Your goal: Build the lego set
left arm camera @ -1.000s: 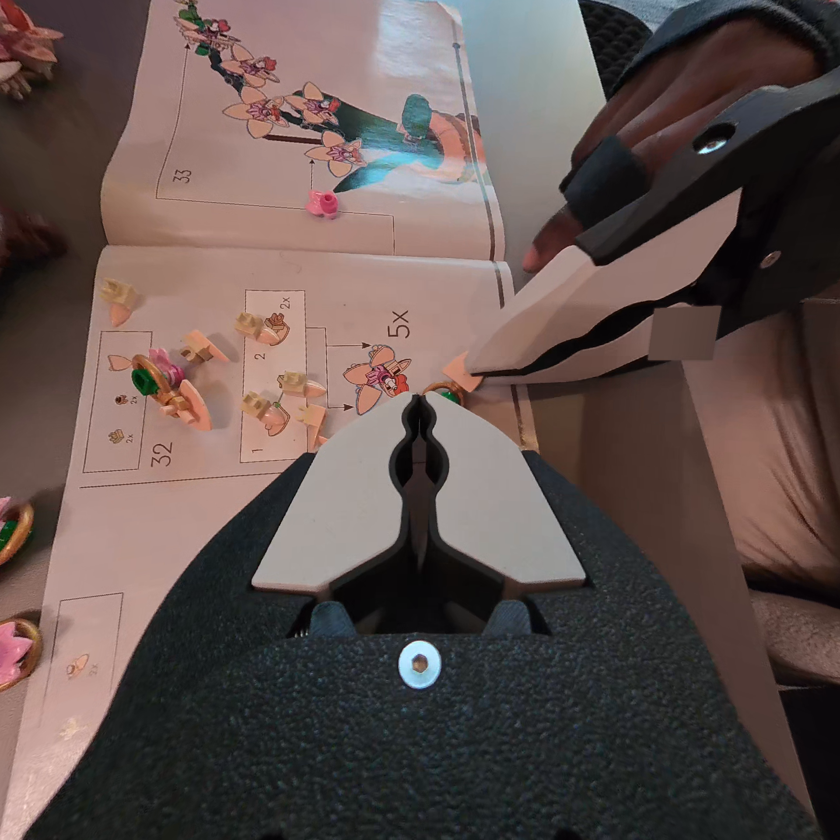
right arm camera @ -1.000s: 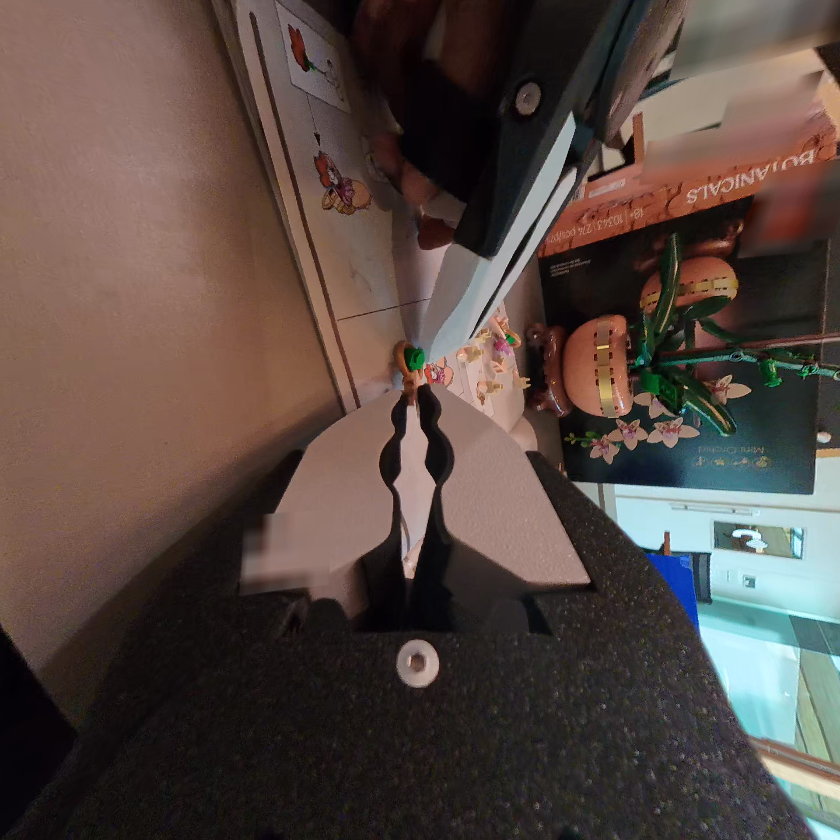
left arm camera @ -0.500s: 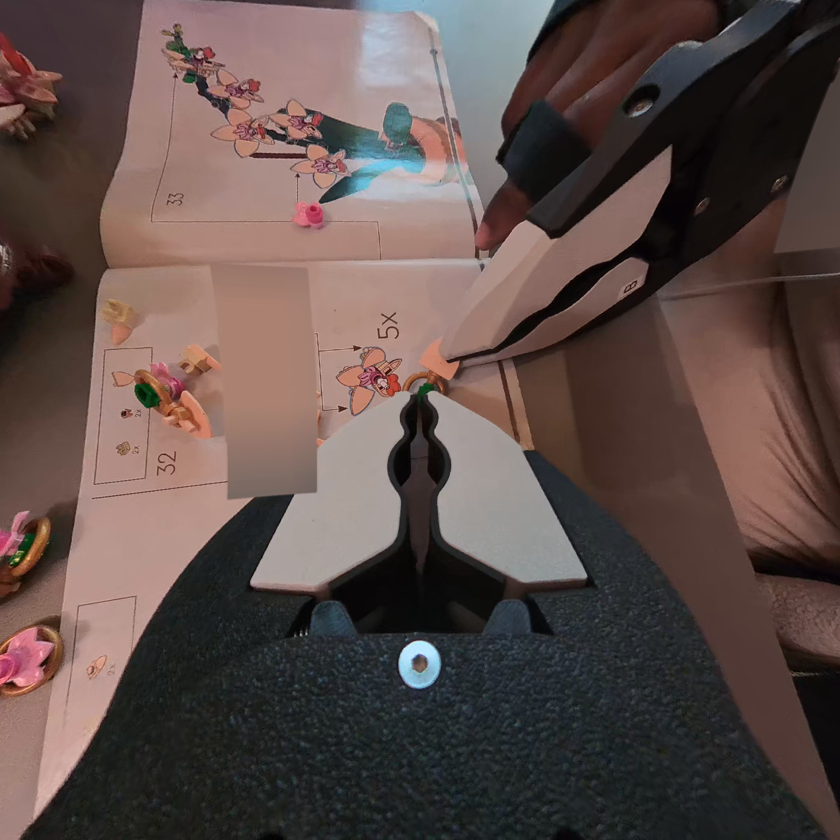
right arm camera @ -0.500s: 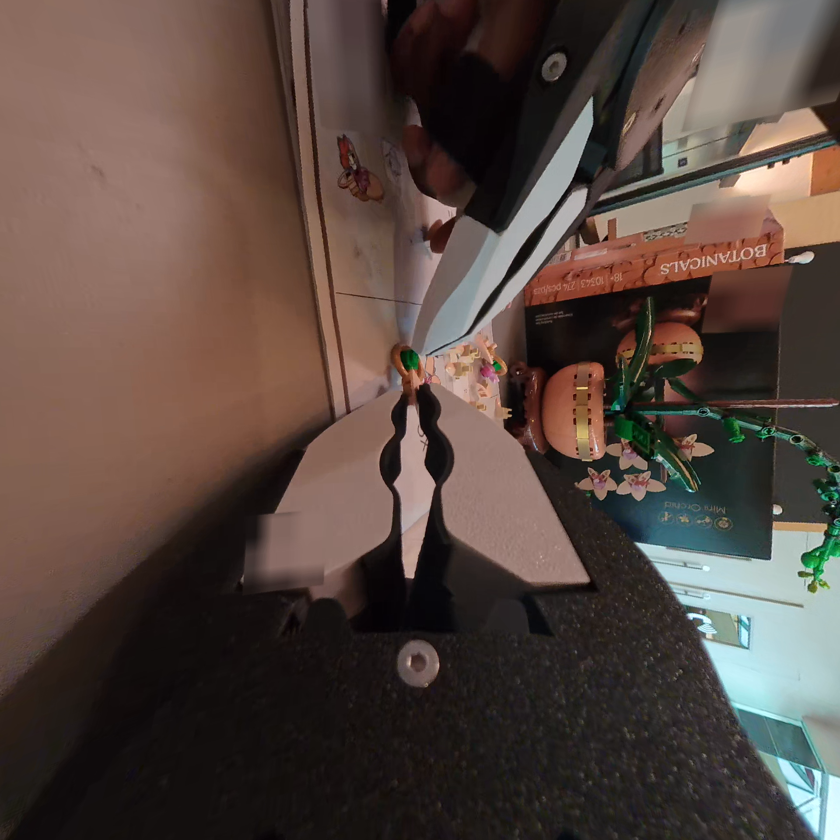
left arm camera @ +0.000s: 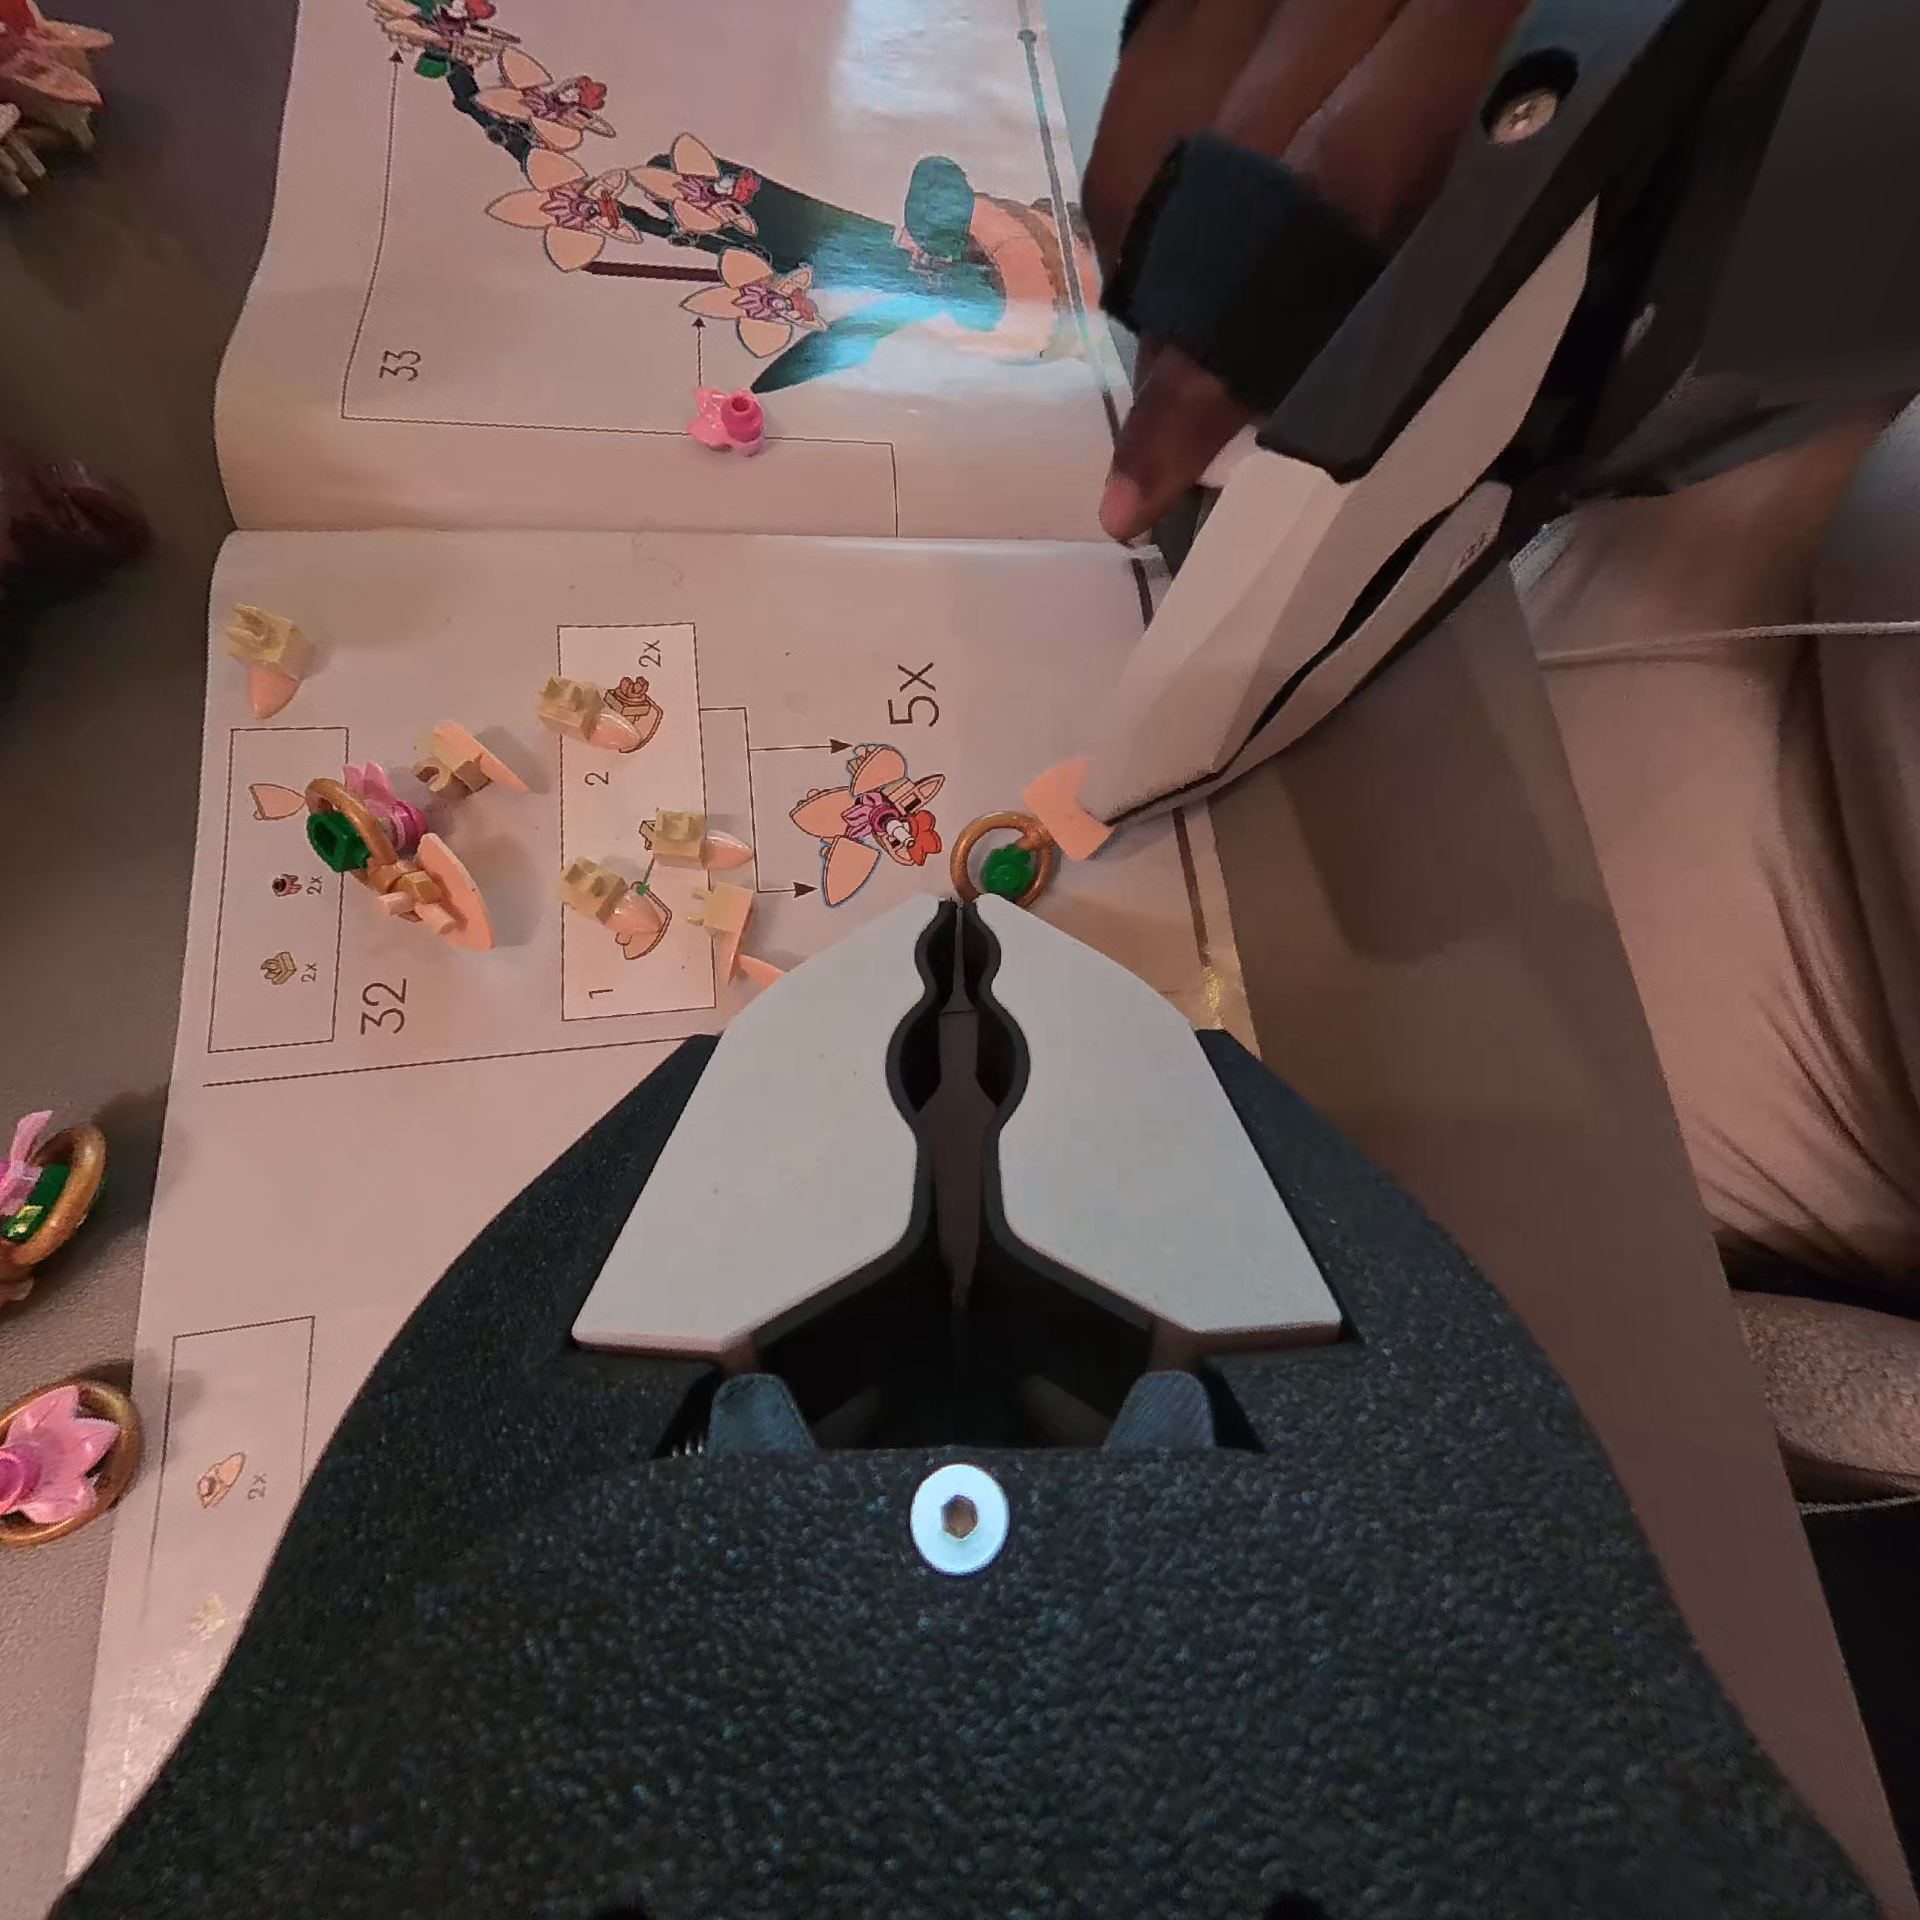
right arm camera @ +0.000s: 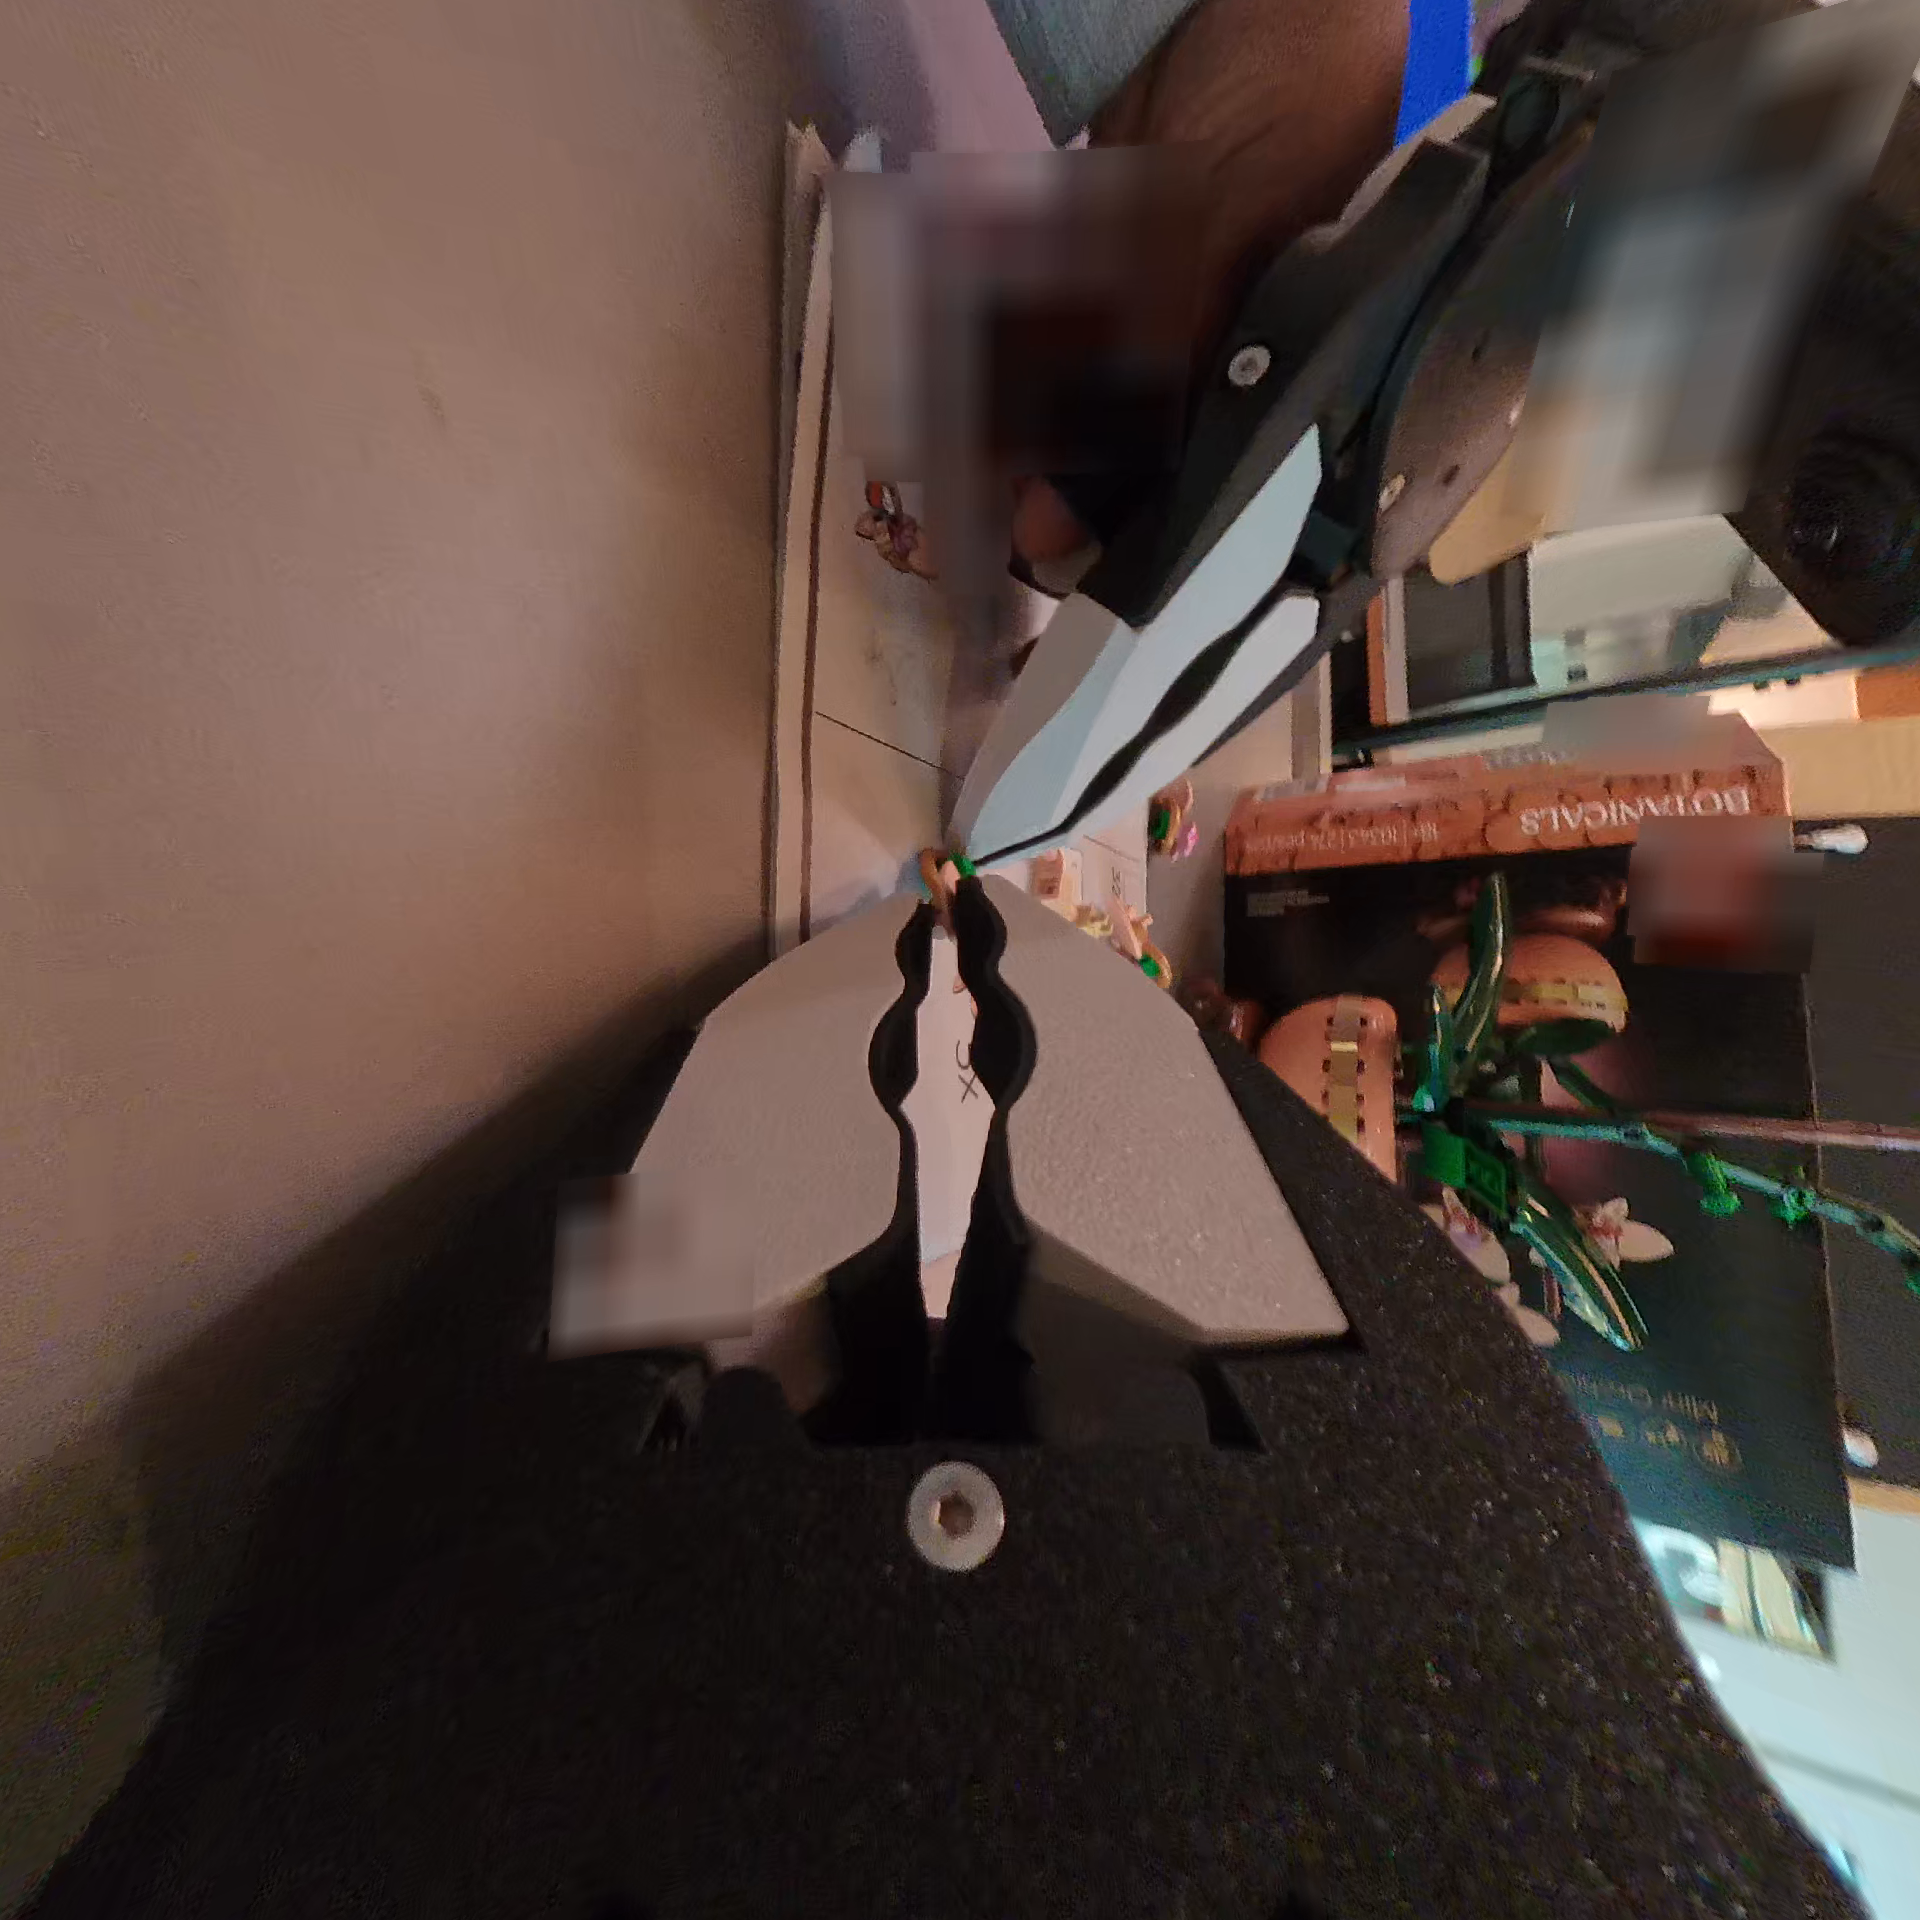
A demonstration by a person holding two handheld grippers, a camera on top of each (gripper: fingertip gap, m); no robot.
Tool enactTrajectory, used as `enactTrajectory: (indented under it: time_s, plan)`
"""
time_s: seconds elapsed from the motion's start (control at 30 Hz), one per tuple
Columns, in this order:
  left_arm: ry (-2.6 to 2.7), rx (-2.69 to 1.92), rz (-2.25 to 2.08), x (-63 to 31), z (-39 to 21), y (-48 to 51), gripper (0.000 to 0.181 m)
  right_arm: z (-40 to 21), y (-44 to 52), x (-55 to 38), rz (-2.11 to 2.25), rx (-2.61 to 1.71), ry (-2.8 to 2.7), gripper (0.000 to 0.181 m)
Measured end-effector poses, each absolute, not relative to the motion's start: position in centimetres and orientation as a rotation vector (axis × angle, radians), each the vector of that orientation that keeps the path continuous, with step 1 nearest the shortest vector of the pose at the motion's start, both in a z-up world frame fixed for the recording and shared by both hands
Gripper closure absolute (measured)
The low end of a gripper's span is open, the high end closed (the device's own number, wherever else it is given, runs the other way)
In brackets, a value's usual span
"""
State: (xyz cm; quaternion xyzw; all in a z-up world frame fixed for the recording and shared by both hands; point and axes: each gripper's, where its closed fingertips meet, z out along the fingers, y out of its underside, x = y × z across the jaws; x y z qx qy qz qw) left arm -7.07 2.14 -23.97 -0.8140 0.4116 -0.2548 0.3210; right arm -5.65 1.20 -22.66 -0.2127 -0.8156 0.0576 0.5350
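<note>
Now my left claw (left arm camera: 958,906) pinches the gold ring (left arm camera: 1000,850) by its edge, green stud (left arm camera: 1004,864) in its middle, just above the open booklet (left arm camera: 644,582). My right claw (left arm camera: 1091,821), tips nearly together, grips a peach petal (left arm camera: 1062,806) that touches the ring's far side. Loose petals (left arm camera: 597,717) and a half-built flower (left arm camera: 390,842) lie on the page to the left.

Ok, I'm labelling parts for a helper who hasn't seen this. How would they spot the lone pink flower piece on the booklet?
Start at the open instruction booklet on the table. On its far page, by the frame line under the printed flower stem, sits the pink flower piece. It lies alone and is solid pink; the pieces on the near page are tan, peach or gold-ringed.
</note>
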Motion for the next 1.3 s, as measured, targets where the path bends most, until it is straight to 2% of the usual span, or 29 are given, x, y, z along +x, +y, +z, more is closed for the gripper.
enactTrajectory:
  time_s: [0.6,1.3]
  plan:
    - [1.049,-2.091,-0.718,-7.2,-23.1,2.3,0.179,-22.6,1.4,-6.1,0.503,-0.367,-2.120,0.177]
    - [1.078,-2.140,-0.701,-7.3,-24.0,2.3,0.181,-23.1,1.2,-5.8,0.716,-0.355,-2.283,0.175]
